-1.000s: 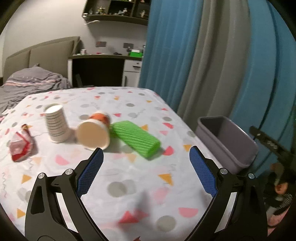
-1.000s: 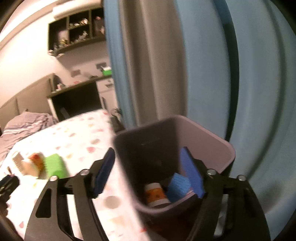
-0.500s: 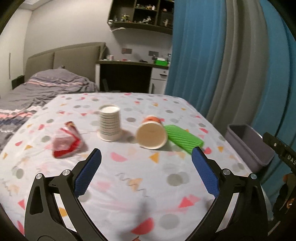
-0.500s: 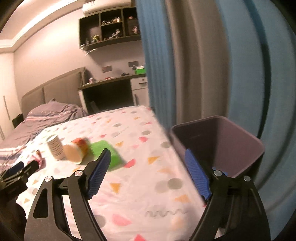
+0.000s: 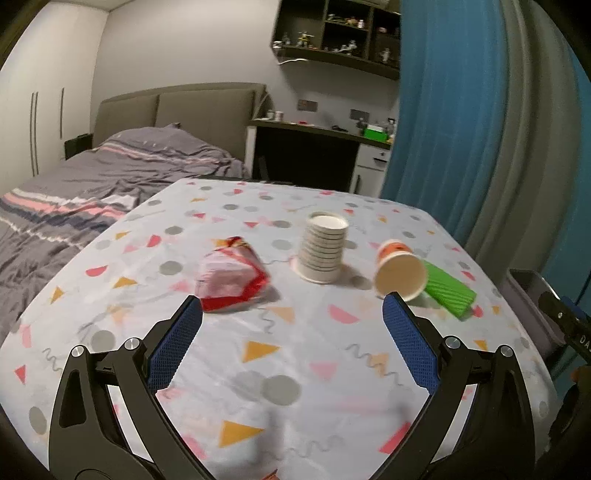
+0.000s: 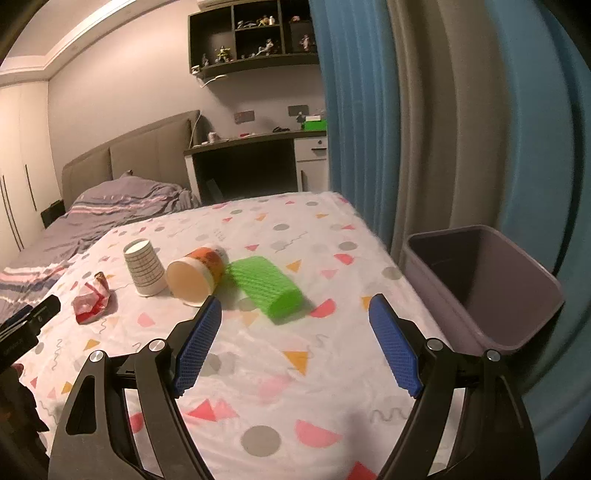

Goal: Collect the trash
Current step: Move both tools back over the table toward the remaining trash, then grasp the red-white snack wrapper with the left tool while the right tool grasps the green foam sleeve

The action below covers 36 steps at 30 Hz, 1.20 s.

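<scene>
On the patterned table (image 5: 295,354) lie a crumpled red-and-white wrapper (image 5: 231,280), an upside-down white ribbed cup (image 5: 323,249), an orange cup (image 5: 399,267) on its side, and a green foam sleeve (image 5: 448,293). My left gripper (image 5: 291,345) is open and empty, hovering in front of the wrapper and cups. My right gripper (image 6: 295,341) is open and empty, just short of the green sleeve (image 6: 267,290) and orange cup (image 6: 195,271). The purple bin (image 6: 484,288) stands at the table's right edge. The wrapper (image 6: 90,301) and white cup (image 6: 144,267) show at left.
A bed with grey striped bedding (image 5: 92,184) lies left of the table. A dark desk (image 5: 314,151) and wall shelves (image 6: 255,33) stand behind. Blue and grey curtains (image 6: 424,129) hang along the right side, behind the bin.
My left gripper has swung left, from facing the green sleeve to the wrapper and cups. My right gripper has moved from over the bin back to the table. Both stayed open.
</scene>
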Motion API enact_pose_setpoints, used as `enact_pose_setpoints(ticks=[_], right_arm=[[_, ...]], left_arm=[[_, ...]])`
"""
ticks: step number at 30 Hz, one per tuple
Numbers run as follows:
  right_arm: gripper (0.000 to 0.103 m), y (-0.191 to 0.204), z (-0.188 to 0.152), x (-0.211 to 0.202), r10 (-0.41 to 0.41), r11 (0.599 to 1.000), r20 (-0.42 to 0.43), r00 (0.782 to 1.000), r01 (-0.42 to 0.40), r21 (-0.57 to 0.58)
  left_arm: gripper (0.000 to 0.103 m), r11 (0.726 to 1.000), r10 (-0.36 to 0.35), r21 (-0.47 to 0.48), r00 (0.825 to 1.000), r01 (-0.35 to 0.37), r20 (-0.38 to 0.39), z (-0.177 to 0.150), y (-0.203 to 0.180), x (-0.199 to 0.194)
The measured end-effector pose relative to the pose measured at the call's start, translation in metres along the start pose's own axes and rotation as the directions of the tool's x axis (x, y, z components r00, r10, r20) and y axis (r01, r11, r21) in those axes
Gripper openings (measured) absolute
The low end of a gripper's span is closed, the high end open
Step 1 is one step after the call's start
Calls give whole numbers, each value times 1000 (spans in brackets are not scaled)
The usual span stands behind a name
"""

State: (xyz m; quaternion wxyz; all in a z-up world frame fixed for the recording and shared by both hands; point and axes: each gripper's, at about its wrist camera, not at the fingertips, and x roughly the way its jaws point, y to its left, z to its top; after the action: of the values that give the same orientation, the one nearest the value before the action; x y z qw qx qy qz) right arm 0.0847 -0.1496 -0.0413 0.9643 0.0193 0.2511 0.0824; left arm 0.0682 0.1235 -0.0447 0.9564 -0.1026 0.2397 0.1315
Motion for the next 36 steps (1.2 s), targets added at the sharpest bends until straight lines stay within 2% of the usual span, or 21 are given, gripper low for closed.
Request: enact_pose_setpoints(ticks=[12,19,22,25,28,29,30,33,35,36], right_arm=[[80,19,2,27,19,1000,-32,999,-19,-7],[80,19,7,50,0,1000,-66,998,-2,-22],[80,15,8,64,-10,1000,-93,996,9,-18],[80,12,8,78,-25,1000,-117,993,22,-21],[80,12,9,92,-30,999,-138,990,27,-23],[80,12,10,96,-30,999,-146,989,27,-22],[80,13,10,101,-33,999,-155,987,30,-23],[80,15,12,111,-31,999,-169,985,27,-25],[80,16,13,116,-31,999,-176,984,26,-30],[80,17,13,120,-32,999,-183,983,26,-37]], left_arm=[[96,999,51,11,996,-51,-70,13,44,39],[96,999,7,-50,982,-17,-188,19,63,91],[89,997,-7,-72,972,-10,-236,17,66,109],[77,996,-37,-89,961,13,-276,15,65,120],[59,996,-39,-83,953,15,-302,14,63,128],[48,997,-43,-81,950,19,-308,13,63,130],[32,996,-62,-82,946,38,-317,13,62,131],[9,994,-87,-93,937,59,-337,11,62,136],[0,991,-111,-112,935,77,-337,11,64,136],[0,990,-115,-117,936,80,-332,11,65,136]])
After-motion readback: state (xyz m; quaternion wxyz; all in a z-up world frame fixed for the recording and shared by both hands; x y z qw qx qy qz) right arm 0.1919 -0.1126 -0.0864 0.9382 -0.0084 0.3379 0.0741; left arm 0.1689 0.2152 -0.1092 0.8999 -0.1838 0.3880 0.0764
